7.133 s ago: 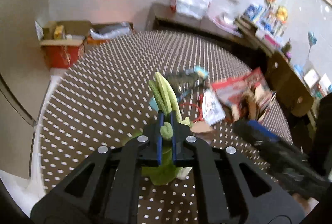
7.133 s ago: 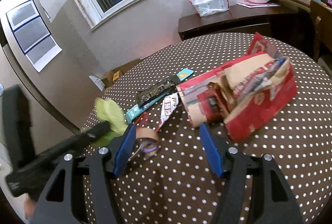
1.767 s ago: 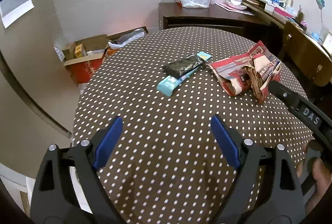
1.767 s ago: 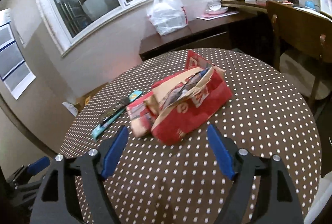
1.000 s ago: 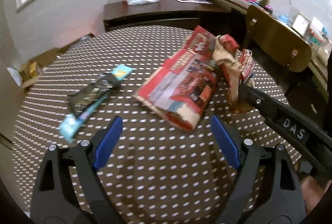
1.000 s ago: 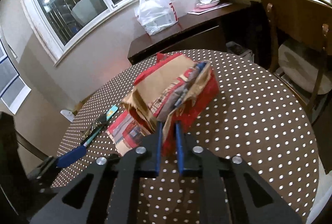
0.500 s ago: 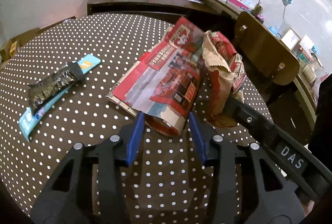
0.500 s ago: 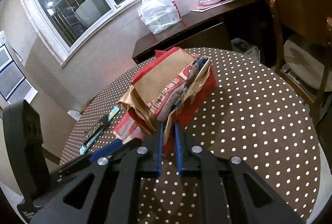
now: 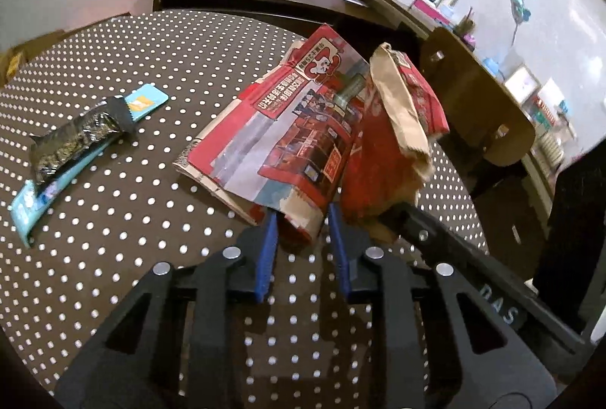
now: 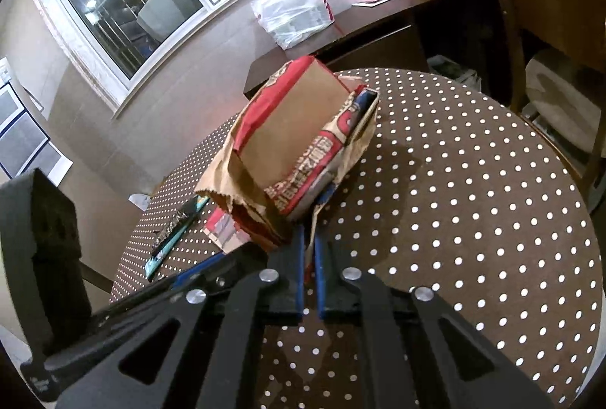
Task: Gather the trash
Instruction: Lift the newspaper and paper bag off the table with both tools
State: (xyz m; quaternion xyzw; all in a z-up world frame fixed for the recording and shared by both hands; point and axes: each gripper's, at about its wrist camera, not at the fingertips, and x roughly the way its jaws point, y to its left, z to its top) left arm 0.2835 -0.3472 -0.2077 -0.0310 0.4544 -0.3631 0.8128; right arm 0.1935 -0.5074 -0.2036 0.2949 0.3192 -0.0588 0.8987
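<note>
Closing on the near edge of the red printed paper bag, our left gripper has that edge between its blue jaws. Our right gripper is clamped on the bag's brown lip, lifting it off the brown polka-dot tablecloth.

Letters "DAS" are showing in pale print on the black arm of the right gripper. The red paper bag is carrying white printed characters and a cartoon logo, too distorted to read. Other print is staying illegible.
</note>
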